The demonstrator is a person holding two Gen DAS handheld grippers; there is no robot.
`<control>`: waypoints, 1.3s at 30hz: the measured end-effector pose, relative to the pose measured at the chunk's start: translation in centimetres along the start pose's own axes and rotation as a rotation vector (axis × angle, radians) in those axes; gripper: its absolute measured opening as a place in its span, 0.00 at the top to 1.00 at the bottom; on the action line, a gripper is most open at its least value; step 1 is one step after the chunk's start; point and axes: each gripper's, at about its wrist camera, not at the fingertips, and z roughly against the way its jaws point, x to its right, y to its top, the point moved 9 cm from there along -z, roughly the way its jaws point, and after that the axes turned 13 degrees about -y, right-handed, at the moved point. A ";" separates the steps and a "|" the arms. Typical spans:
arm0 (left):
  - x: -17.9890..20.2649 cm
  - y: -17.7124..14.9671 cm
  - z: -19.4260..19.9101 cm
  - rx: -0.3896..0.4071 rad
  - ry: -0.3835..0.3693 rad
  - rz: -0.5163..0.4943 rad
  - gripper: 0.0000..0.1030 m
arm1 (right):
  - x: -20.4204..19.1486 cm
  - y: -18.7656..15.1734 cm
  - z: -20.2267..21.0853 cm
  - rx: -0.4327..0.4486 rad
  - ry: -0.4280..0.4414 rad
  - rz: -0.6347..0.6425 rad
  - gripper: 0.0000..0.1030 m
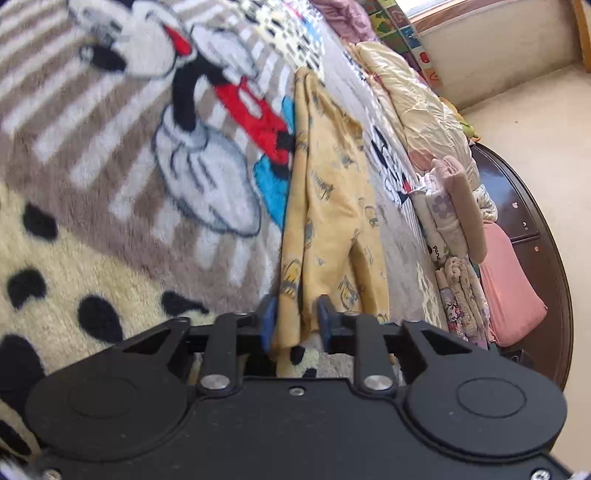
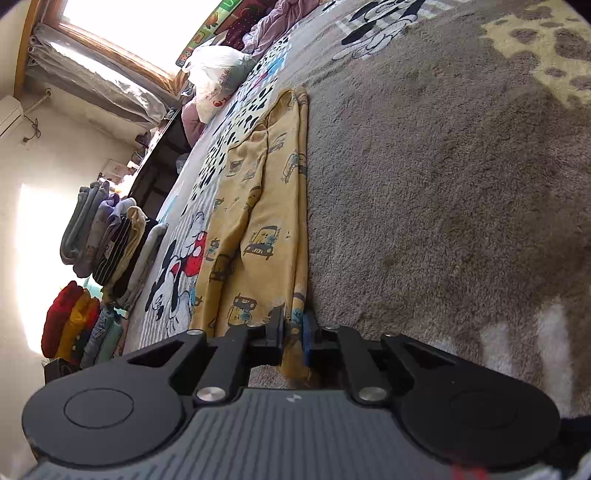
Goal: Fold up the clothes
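Observation:
A yellow garment with a car print (image 1: 328,206) lies stretched out on a cartoon-print blanket (image 1: 110,166) on the bed. It also shows in the right wrist view (image 2: 266,206), folded lengthwise. My left gripper (image 1: 295,317) holds one end of it, its blue-padded fingers standing either side of a bunch of cloth. My right gripper (image 2: 293,326) is shut on the other end, the fabric pinched between its pads.
Folded clothes (image 1: 458,206) and a pink pillow (image 1: 513,291) line the bed's edge by a dark footboard (image 1: 546,236). In the right wrist view, stacks of folded clothes (image 2: 110,236), a white bag (image 2: 218,70) and a window (image 2: 129,26) stand to the left.

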 end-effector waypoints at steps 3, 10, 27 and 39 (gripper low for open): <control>1.4 1.9 -0.5 0.031 0.013 -0.130 0.52 | -0.5 1.5 0.7 0.040 -0.010 0.071 0.77; 2.7 6.5 -8.2 -0.064 -0.040 -0.244 0.63 | -3.0 6.9 -1.0 0.072 0.094 0.144 0.77; 4.2 2.6 -3.4 -0.182 0.122 -0.930 0.54 | -3.3 4.2 1.8 0.131 -0.020 0.656 0.65; 1.2 -9.4 -1.0 -0.390 0.397 -1.784 0.51 | -2.7 -7.3 4.6 0.354 -0.371 1.373 0.47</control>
